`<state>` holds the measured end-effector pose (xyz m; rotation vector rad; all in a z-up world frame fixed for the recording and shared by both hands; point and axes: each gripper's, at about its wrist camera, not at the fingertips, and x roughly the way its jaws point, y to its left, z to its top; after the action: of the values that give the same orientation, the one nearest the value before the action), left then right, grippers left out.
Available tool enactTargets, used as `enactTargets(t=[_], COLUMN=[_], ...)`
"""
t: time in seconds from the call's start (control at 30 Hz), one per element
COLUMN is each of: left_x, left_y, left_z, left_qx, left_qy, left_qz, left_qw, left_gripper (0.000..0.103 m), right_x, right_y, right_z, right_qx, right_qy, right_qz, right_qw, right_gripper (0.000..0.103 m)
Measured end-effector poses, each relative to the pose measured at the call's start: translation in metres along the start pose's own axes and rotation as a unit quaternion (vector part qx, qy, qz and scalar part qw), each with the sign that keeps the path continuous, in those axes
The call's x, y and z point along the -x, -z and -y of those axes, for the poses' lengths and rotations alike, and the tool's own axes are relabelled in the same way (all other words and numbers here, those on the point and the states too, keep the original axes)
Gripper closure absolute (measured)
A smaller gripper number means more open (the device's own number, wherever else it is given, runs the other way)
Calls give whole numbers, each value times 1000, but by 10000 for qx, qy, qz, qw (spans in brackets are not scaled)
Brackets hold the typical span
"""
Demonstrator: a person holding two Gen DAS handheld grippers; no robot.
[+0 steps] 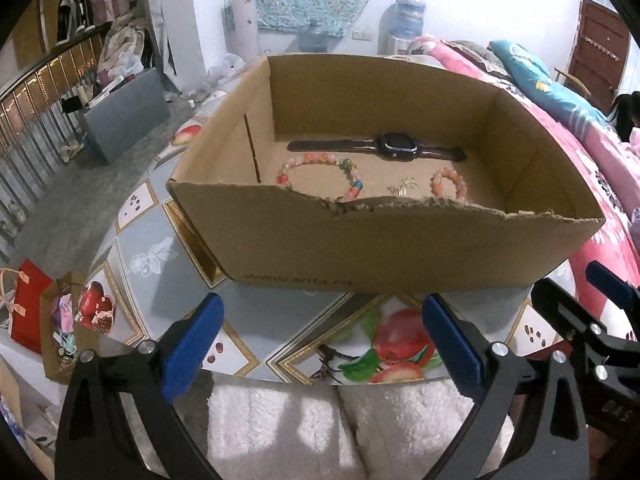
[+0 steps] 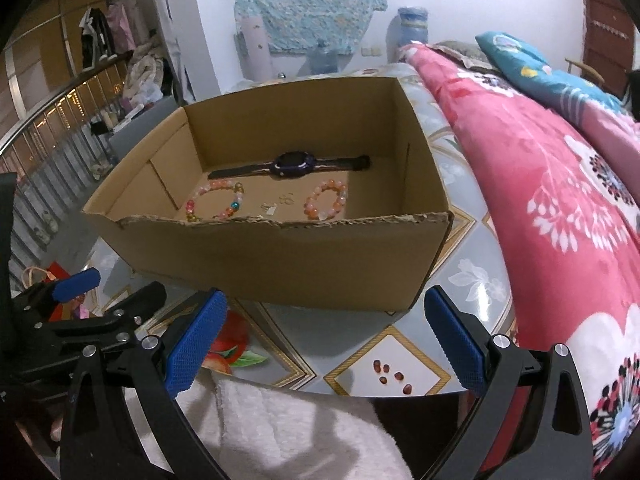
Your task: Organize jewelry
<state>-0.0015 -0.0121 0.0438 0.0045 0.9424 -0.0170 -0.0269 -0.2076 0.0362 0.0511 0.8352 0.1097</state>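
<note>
An open cardboard box point(image 1: 400, 248) point(image 2: 280, 256) stands on the patterned table. Inside lie a dark watch point(image 1: 394, 147) point(image 2: 292, 163), a colourful bead bracelet point(image 1: 320, 176) point(image 2: 214, 202), a pink-orange bead bracelet point(image 1: 449, 183) point(image 2: 326, 199) and small gold pieces point(image 1: 402, 188) point(image 2: 276, 206). My left gripper point(image 1: 324, 350) is open and empty, low before the box's near wall. My right gripper point(image 2: 326, 344) is open and empty, also just before the box. A small dark item point(image 1: 326, 364) lies on the table edge between the left fingers.
The table point(image 2: 472, 280) has a glossy fruit-pattern cover. A pink floral quilt point(image 2: 560, 200) lies to the right. White fluffy fabric point(image 1: 344, 428) is below the table edge. A red bag point(image 1: 30, 304) and a brown bag point(image 1: 60, 328) stand at the left on the floor.
</note>
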Motion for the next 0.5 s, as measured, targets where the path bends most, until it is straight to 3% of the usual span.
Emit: enactTargets(t=[0.5], left_x=[0], left_y=[1], left_z=[9], left_qx=[-23], left_qy=[-15], left_qz=[4], left_qw=[10000], left_gripper=[6], right_x=[-1], right_y=[2], right_z=[5], right_qx=[-71], right_qy=[86], right_qz=[-32], right_qw=[9999], right_gripper=[8])
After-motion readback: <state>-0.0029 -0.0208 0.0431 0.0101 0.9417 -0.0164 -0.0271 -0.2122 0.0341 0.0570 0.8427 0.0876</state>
